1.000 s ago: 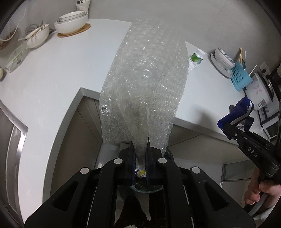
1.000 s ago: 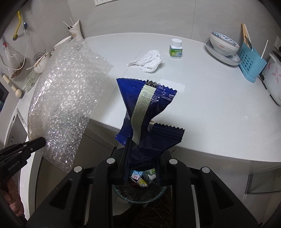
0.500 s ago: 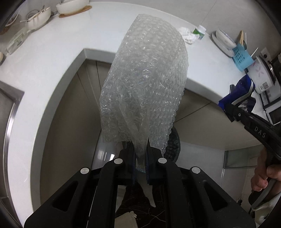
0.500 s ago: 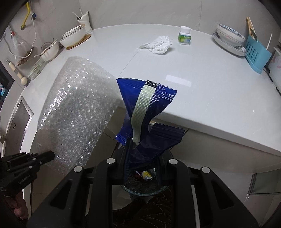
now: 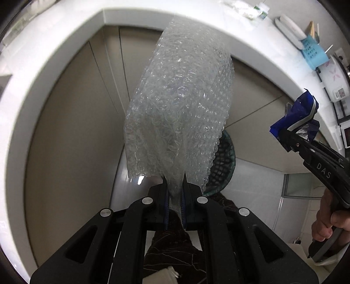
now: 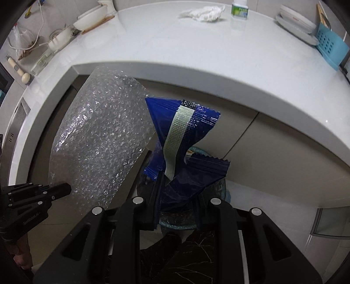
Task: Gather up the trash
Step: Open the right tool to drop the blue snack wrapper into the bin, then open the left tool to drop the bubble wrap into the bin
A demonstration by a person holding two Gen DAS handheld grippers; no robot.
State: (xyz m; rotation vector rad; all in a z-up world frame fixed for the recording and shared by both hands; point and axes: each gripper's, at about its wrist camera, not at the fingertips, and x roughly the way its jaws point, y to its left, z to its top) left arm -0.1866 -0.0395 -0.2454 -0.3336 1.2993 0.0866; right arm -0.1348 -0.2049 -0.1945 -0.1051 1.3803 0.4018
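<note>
The left gripper (image 5: 174, 187) pinches the near edge of a bubble wrap sheet (image 5: 181, 113), its jaws pressed onto the plastic, which stands up and away from the fingertips toward the white counter (image 5: 54, 54). To its right, the right gripper (image 6: 177, 185) clamps a crumpled blue wrapper (image 6: 181, 139), the jaws squeezing its lower end while the rest fans out above them, a pale seam strip running down its middle. Both pieces of trash hang over the floor in front of the beige cabinets (image 5: 72, 122), not on the counter. A dark mesh bin (image 5: 223, 161) sits on the floor just beyond the bubble wrap's right edge; from the right wrist it shows directly behind and below the wrapper. Far on the counter lie a crumpled tissue (image 6: 202, 13), a small bottle (image 6: 239, 9), bowls (image 6: 89, 20) and a blue rack (image 6: 331, 49).
</note>
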